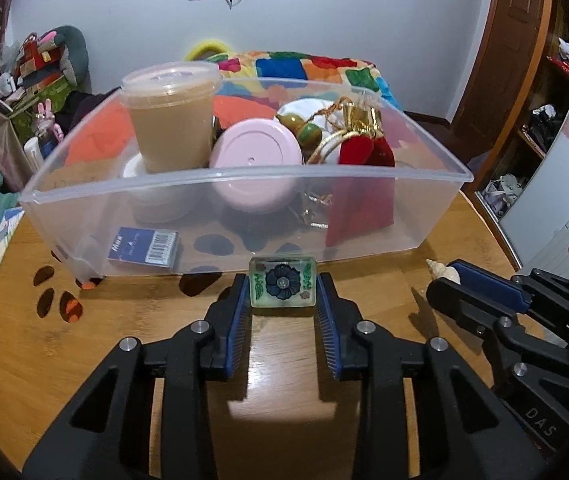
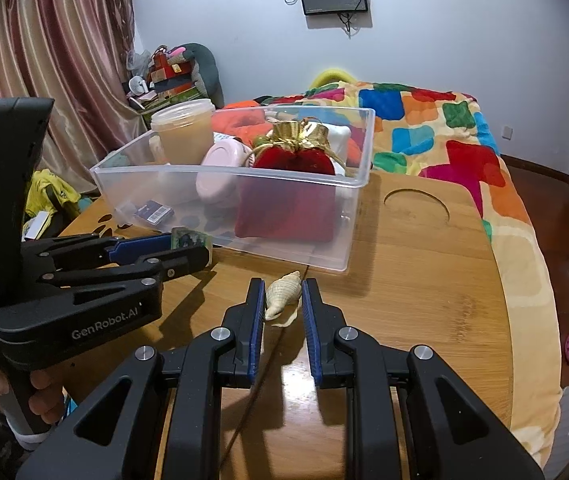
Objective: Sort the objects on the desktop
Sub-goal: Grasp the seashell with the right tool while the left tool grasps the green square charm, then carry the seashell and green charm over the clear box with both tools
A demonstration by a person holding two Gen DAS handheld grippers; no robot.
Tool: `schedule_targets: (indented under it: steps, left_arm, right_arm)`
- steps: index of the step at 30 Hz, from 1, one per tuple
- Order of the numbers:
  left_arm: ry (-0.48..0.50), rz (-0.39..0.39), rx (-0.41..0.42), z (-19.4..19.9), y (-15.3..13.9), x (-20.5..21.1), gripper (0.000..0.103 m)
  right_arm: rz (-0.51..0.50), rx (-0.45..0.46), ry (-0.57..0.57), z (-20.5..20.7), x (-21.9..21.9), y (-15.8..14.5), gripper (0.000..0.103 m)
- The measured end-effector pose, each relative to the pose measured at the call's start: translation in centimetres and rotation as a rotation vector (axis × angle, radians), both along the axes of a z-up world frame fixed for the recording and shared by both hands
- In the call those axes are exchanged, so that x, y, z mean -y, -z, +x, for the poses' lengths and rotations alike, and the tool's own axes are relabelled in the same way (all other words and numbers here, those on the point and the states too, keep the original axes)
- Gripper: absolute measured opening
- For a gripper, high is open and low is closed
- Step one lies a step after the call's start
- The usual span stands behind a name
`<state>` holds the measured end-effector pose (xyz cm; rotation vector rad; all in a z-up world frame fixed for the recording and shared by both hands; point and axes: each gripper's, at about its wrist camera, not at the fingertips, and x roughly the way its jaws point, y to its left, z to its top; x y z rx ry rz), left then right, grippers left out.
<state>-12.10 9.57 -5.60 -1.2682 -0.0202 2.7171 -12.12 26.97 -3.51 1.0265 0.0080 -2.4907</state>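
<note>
A clear plastic bin point(image 1: 244, 172) stands on the round wooden table point(image 1: 124, 320); it also shows in the right wrist view point(image 2: 228, 176). It holds a lidded cup point(image 1: 170, 120), a pink round lid point(image 1: 254, 152), a red pouch with gold trim point(image 1: 364, 148) and a blue card box point(image 1: 144, 246). My left gripper point(image 1: 283, 290) is shut on a clear tile with a blue flower point(image 1: 283, 286), just in front of the bin. My right gripper point(image 2: 283, 300) is open around a small seashell point(image 2: 282, 294) lying on the table; the shell touches neither pad.
A bed with a colourful patchwork blanket point(image 2: 444, 140) lies behind and right of the table. Dark paw-print cut-outs point(image 1: 58, 300) mark the table's left part, and a round recess point(image 2: 416, 208) its far right. Clutter and curtains stand at the left.
</note>
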Motion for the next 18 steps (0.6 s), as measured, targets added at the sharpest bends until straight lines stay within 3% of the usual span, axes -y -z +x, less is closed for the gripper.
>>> schedule_targets:
  steps: [1,4,10,12,14,18]
  left_arm:
    - [0.002,0.000,-0.004,0.1,-0.1,0.0,0.033]
    - [0.019,0.001,-0.007,0.2,-0.4,0.3,0.016]
    - [0.025,0.007,0.004,0.6,-0.3,0.6,0.016]
    - [0.028,0.012,0.009,0.7,-0.3,0.3,0.022]
    - [0.028,0.005,0.004,0.8,-0.4,0.0,0.037]
    - [0.039,-0.019,-0.012,0.4,-0.5,-0.7,0.046]
  right_arm:
    - [0.002,-0.002,0.000,0.0,0.1,0.0,0.017]
    - [0.005,-0.004,-0.003,0.2,0.4,-0.2,0.017]
    - [0.013,-0.005,-0.009,0.3,0.8,-0.2,0.017]
    - [0.008,0.000,-0.008,0.3,0.7,-0.1,0.017]
    - [0.002,0.003,-0.005,0.2,0.5,0.0,0.017]
    - [-0.006,0.011,-0.004,0.1,0.0,0.4,0.017]
